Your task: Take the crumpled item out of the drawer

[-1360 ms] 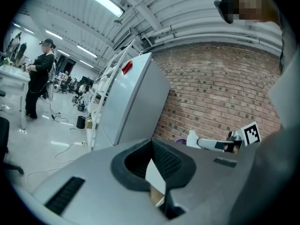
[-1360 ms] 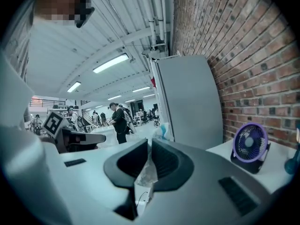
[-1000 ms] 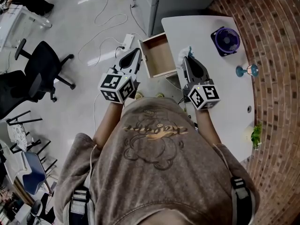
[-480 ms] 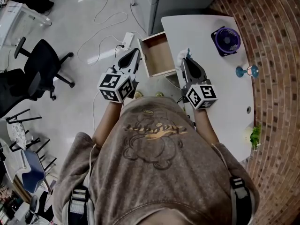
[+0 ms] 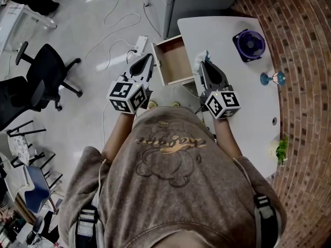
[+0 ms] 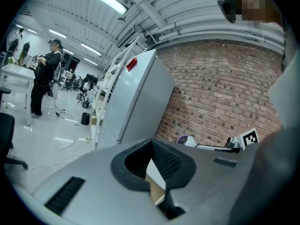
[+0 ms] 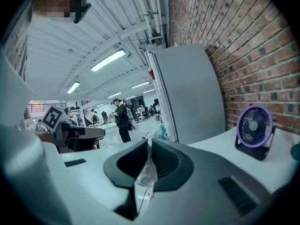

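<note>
**Handling the crumpled item once clear of the drawer**

The right gripper [image 5: 202,62] is clamping the crumpled item [image 7: 146,174] between its fingers [image 7: 166,165], which are pressing together on a thin fold of it. The item is hanging over the left edge of the tabletop [image 5: 227,50], just beside the open drawer [image 5: 175,62], whose wooden floor is showing bare. The left gripper [image 5: 150,57] is hovering by the drawer's other side with its fingers closed on nothing.

The item is looking like a translucent, film-like wrapper with a pale blue patch at its top. Judging by how it is drooping and creasing in the grip, it is very light, soft and without stiffness. It is probably slippery, so a pinch on a single layer could slide out. The safer hold is on a bunched, multi-layer fold near the middle. Breakage is not appearing to be a concern, though tearing is possible. The purple fan [image 5: 249,44] is standing well apart near the tabletop's far edge.
</note>
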### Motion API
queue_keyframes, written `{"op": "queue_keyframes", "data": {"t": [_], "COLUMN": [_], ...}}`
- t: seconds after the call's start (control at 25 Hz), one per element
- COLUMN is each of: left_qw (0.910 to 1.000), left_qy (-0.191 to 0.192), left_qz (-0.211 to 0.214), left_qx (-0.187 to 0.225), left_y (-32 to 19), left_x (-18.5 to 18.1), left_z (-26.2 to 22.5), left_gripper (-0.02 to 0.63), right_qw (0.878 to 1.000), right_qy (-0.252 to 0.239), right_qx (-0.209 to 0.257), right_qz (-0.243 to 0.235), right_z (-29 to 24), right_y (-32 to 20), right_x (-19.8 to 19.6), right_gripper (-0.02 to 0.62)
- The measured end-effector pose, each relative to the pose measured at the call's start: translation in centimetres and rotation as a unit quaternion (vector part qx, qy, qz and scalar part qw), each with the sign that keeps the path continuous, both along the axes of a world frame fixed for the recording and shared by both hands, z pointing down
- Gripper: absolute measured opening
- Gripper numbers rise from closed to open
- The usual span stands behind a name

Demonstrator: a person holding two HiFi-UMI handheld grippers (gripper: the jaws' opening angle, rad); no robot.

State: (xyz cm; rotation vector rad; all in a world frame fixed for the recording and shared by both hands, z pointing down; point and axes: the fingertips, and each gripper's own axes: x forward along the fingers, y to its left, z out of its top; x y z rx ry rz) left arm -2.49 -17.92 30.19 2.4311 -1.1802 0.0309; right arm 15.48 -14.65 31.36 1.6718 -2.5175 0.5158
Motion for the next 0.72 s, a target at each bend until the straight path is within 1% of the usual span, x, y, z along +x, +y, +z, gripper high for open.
{"op": "queue_keyframes", "data": {"t": [0.48,0.72], "left_qw": [1.0,0.9999], "left_qy": [-0.002,-0.002], "left_qz": [-0.002,-0.001], "left_qx": [-0.006,-0.01], "left_y": [0.28,0.67], "left_x": [0.11,0.01], "left_z": [0.4,0.48], "left_gripper": [0.006,0.006], "right_qw": [1.0,1.0], "right_qy": [-0.004,-0.012], "right_qx": [0.001,-0.002], "right_qz": [-0.013,-0.008], "right_z": [-0.27,-0.04], "right_y": [-0.16,-0.18], "right_x": [-0.5,-0.56], "right_gripper": [0.028,0.028]}}
